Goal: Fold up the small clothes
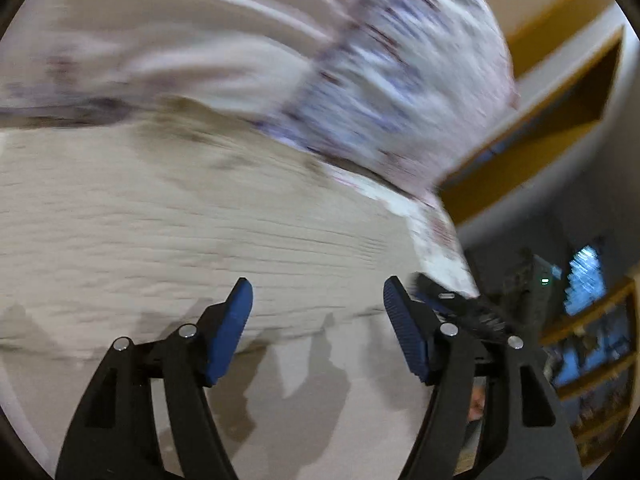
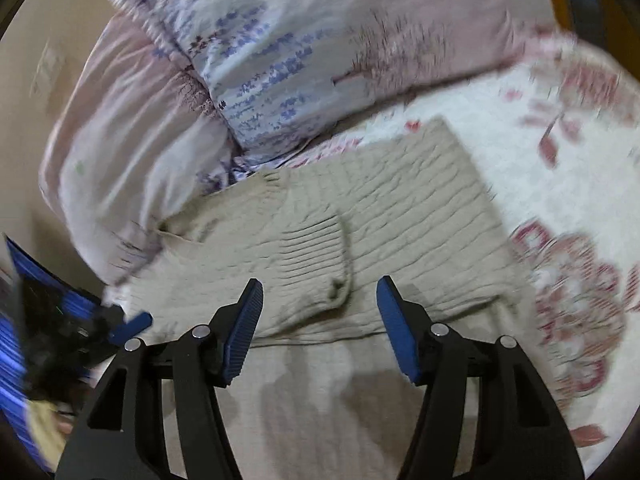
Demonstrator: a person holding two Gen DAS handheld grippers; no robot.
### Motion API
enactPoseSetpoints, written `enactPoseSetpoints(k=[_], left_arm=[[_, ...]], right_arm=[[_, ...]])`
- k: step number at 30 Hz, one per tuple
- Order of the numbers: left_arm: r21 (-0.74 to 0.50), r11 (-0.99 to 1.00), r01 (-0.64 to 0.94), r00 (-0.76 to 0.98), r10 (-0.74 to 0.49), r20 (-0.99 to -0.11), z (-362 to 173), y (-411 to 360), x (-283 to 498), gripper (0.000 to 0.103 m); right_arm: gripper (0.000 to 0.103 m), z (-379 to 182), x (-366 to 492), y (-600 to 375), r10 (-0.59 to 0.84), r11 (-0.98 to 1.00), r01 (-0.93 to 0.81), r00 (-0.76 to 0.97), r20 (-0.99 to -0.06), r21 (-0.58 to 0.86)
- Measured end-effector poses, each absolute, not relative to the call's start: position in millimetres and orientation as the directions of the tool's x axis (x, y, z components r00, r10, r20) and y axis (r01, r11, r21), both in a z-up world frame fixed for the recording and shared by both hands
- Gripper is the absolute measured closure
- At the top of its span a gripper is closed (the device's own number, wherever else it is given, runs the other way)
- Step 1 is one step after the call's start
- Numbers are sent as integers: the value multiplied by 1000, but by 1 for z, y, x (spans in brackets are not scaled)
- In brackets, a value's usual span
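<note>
Lying on the floral bedspread (image 2: 580, 128) is a beige knit sweater (image 2: 420, 208), one sleeve folded across. Both grippers, left (image 1: 318, 332) and right (image 2: 320, 332), hover with jaws wide, holding nothing.

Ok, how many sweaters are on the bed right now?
1. The beige knit sweater lies flat on the floral bedspread, just ahead of both open grippers; the pink duvet behind could hide others.
</note>
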State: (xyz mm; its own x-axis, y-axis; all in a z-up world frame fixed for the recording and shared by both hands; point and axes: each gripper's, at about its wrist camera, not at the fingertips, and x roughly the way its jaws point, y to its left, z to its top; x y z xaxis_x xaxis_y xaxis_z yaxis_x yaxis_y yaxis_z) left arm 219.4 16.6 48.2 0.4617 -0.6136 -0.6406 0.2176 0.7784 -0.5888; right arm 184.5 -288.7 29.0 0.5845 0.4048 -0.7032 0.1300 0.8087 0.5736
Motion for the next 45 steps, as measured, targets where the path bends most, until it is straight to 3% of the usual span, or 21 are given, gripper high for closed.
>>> enactPoseSetpoints(k=[4,6,8,10,11,14,17,18,21,23,31,32,34,35,36,45], left_arm=[[-480,869,118,523,-465,-714,40,65,196,35],[-437,897,73,531,-406,-744,32,85,189,35],[-417,908,44,530,-375,-761,27,97,184,35],[-417,909,17,524,-363,-771,23,106,182,35],[-420,908,9,523,-362,-772,21,111,180,35],[-434,901,2,526,-370,-766,19,118,178,33],[-427,904,16,535,-368,-760,22,117,176,29],[-422,906,20,537,-366,-760,23,111,178,28],[-417,909,26,537,-364,-761,21,108,178,27],[-422,906,25,532,-369,-762,19,107,177,27],[-430,902,40,550,-379,-744,23,118,154,27],[-431,901,41,554,-380,-741,24,120,150,27],[-435,899,42,564,-381,-733,25,128,138,27],[-438,898,41,567,-382,-730,25,132,132,27],[-439,898,36,572,-379,-728,24,138,125,27],[-525,851,-12,582,-421,-696,11,172,82,28]], right_arm=[[53,16,190,-295,416,774,197,558,-718,601],[68,15,191,-294,427,769,193,555,-714,610],[73,12,194,-289,462,757,173,539,-704,630],[85,10,201,-282,467,768,159,523,-713,620],[94,10,205,-277,462,781,147,516,-721,607],[95,35,206,-265,410,832,59,606,-682,552],[96,75,187,-261,382,851,-66,758,-528,521],[96,79,185,-259,363,862,-65,772,-522,503],[96,58,194,-259,249,915,52,705,-664,399],[96,25,200,-268,265,893,136,610,-747,428],[95,29,185,-270,287,887,126,604,-744,444],[93,31,183,-271,297,882,125,600,-743,454],[77,38,173,-278,312,873,124,604,-734,473],[61,39,172,-282,315,870,122,608,-729,478],[53,42,164,-286,313,869,121,618,-721,480],[53,39,88,-352,326,825,200,595,-734,529]])
